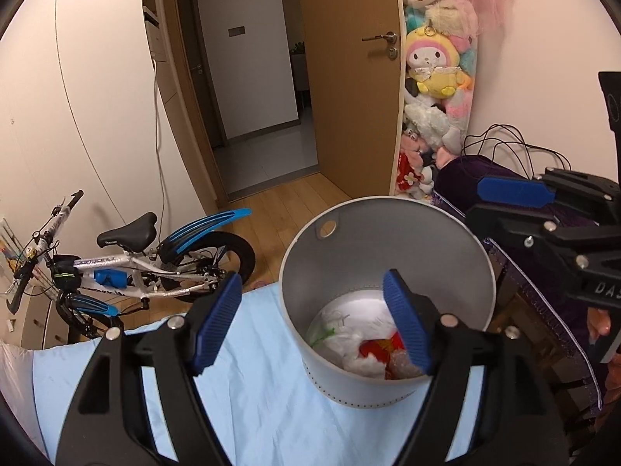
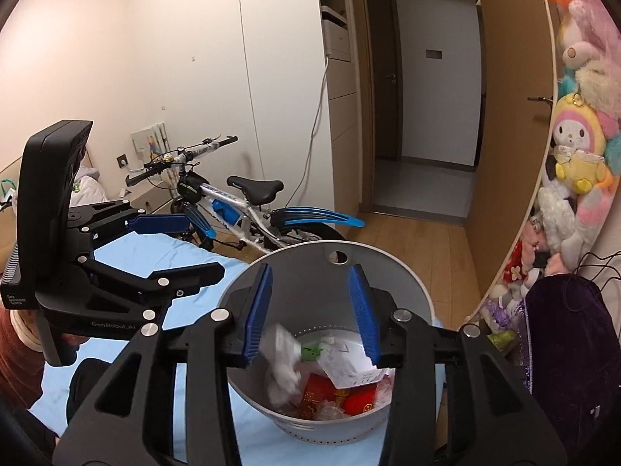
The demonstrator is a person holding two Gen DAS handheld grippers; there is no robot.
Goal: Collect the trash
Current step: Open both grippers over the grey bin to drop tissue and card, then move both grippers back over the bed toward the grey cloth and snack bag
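My left tool [image 1: 310, 322] stands wide and empty, its right pad over the rim of the grey waste bin [image 1: 388, 240], which rests on the light-blue bed sheet [image 1: 252, 388]. My right tool [image 2: 310, 314] is partly open above the bin's mouth; a crumpled white tissue [image 2: 283, 365], blurred, lies just below its pads, untouched. Red packets [image 2: 322, 392] and paper fill the bin. A child's bicycle [image 1: 128, 268] stands at ten o'clock.
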